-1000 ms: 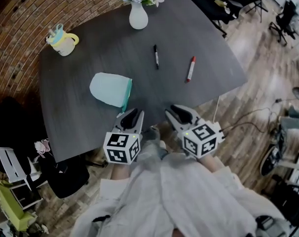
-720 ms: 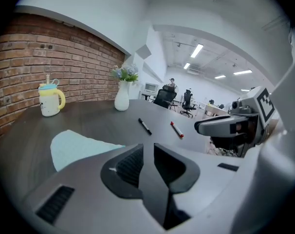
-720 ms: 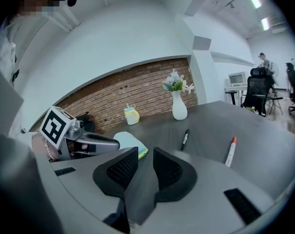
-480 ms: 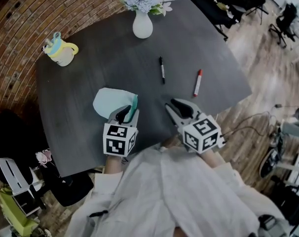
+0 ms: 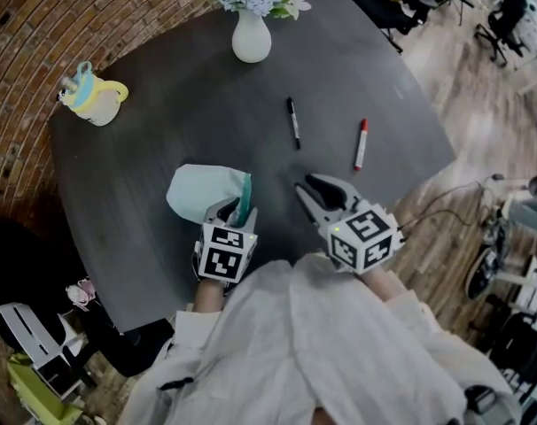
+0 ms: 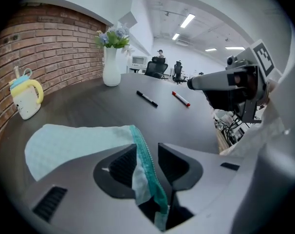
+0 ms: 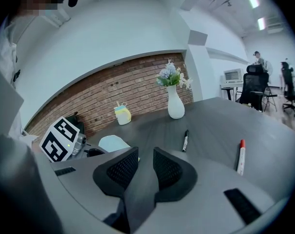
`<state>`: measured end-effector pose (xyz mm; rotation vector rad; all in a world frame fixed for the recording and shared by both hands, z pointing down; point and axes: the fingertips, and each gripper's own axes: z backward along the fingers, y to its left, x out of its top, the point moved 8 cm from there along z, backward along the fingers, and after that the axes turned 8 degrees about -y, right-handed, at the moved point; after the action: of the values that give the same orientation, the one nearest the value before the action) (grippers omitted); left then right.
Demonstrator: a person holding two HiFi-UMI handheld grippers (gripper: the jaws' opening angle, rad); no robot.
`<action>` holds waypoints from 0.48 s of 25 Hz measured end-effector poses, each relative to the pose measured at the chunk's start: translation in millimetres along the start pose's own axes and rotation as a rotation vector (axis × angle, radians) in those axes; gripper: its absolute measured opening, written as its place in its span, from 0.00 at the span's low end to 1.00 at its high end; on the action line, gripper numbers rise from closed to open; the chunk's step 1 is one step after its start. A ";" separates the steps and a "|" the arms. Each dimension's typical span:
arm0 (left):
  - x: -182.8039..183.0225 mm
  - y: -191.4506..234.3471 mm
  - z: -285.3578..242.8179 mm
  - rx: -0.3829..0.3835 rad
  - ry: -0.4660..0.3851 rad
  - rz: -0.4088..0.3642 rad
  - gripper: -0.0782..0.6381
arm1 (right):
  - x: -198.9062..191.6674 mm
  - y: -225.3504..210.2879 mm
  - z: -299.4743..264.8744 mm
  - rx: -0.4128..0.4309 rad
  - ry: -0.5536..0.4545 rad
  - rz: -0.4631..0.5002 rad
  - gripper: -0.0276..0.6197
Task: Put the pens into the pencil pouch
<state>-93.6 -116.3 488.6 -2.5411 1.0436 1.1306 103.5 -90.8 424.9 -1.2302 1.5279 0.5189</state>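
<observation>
Bordering brick wall [image 5: 38, 51], dark table [image 5: 180, 96]

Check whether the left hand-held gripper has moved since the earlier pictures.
Yes. The left hand-held gripper advanced from the table's near edge onto the pencil pouch; its jaws, just opening, straddle the green zipper edge.

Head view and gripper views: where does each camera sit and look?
Head view: from the person's head, down onto the table; left hand-held gripper and right hand-held gripper show.
Left gripper view: along its jaws, just opened, pouch edge between.
Right gripper view: along its open, empty jaws.
Shared: black pen, red pen, vase.
</observation>
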 end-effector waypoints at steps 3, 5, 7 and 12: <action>-3.9 2.7 -3.1 0.010 0.012 -0.011 0.28 | -5.7 -0.1 -0.2 -0.014 0.030 -0.005 0.16; -7.1 3.5 -3.2 0.021 0.023 -0.018 0.28 | -6.9 -1.3 0.2 -0.016 0.044 -0.001 0.16; -8.8 3.7 -4.3 0.024 0.028 -0.021 0.28 | -6.0 -2.9 0.6 -0.016 0.053 0.001 0.16; -10.3 2.7 -6.7 0.038 0.045 -0.002 0.28 | -5.0 -5.1 -1.8 0.000 0.071 0.011 0.16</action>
<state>-96.3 -115.6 500.9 -2.5492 1.0625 1.0472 106.7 -92.1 431.4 -1.2528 1.5951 0.4865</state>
